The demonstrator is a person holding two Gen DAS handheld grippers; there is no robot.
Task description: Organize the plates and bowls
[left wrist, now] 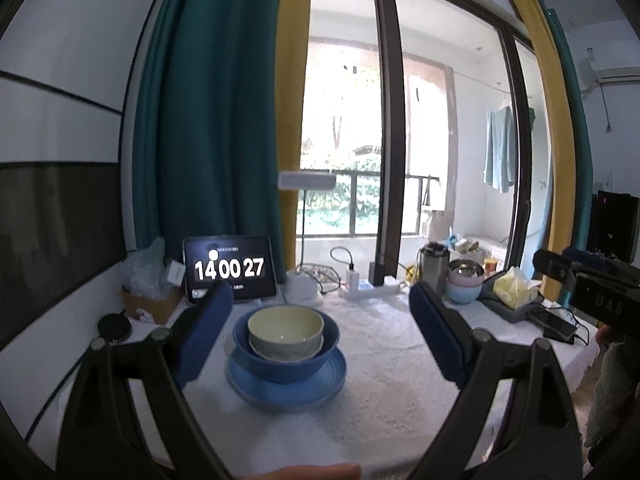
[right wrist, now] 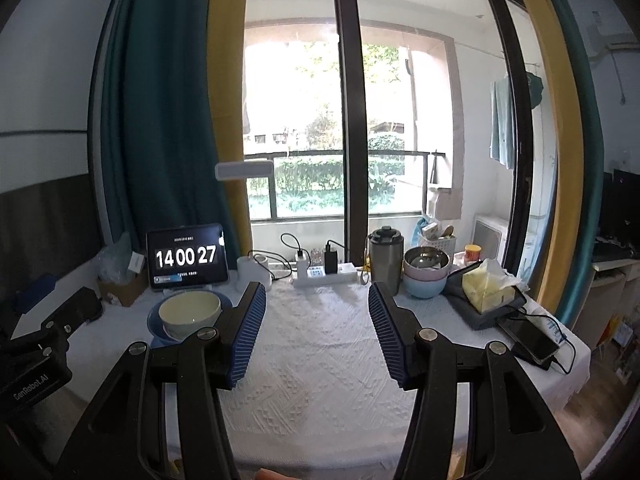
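Bowls and plate: one stack near the left edge of the table [left wrist: 400, 360], a pale green bowl [left wrist: 285, 331] nested in a dark blue bowl [left wrist: 286, 354], both on a blue plate [left wrist: 286, 384].
Left gripper [left wrist: 322, 334]: held above the table, jaws wide and holding nothing; the stack sits between its fingers but apart from both.
Right gripper [right wrist: 317, 330]: jaws wide and empty over bare cloth at the middle of the table.
Handling: glazed ceramic by the look, so likely stiff, heavy, slippery and breakable; the nested bowls may slide if tipped.
Where to hold: probably a rim, one pad inside and one outside, kept level.
Far right corner: more stacked bowls [right wrist: 425, 276], a steel one on top, beside a steel tumbler [right wrist: 385, 258] and a tissue box [right wrist: 486, 288].
Far left edge: a tablet clock [right wrist: 187, 256].
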